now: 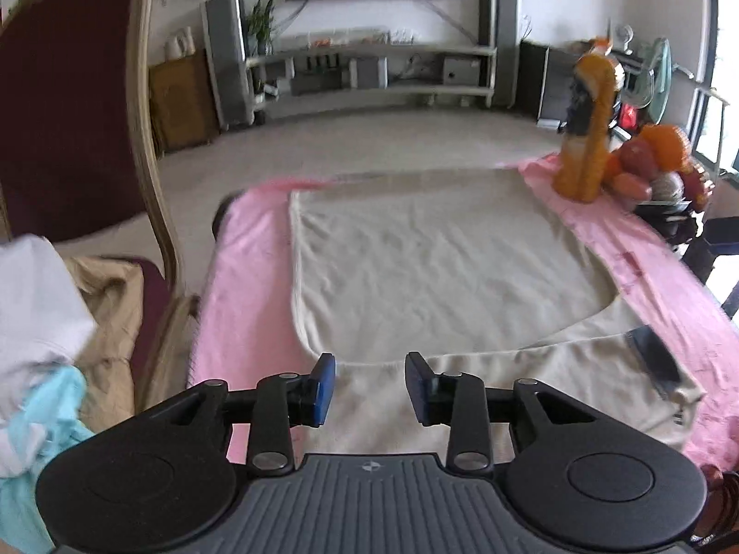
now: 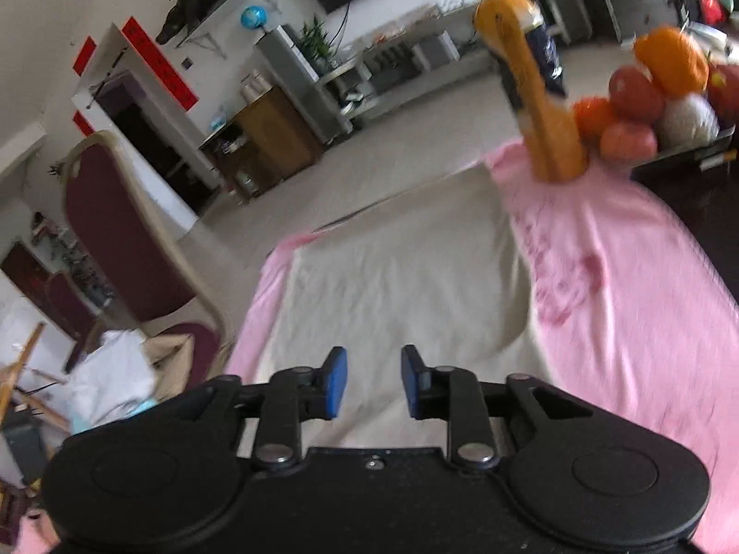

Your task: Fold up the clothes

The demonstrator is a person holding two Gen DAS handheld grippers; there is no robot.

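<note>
A cream garment (image 1: 429, 267) lies flat on a pink cloth (image 1: 240, 286) that covers the table, with its near part folded over the rest. My left gripper (image 1: 369, 388) hangs above the garment's near edge, jaws apart, nothing between the blue pads (image 1: 323, 390). The right wrist view shows the same cream garment (image 2: 397, 272) on the pink cloth (image 2: 637, 304). My right gripper (image 2: 373, 381) is above its near edge, open, holding nothing. A dark patch (image 1: 656, 360) sits at the garment's near right corner.
An orange bottle (image 1: 584, 134) and a bowl of fruit (image 1: 656, 171) stand at the table's far right corner. A maroon chair (image 1: 74, 106) at the left carries a pile of clothes (image 1: 51, 346). Floor and a TV shelf (image 1: 369, 69) lie beyond the table.
</note>
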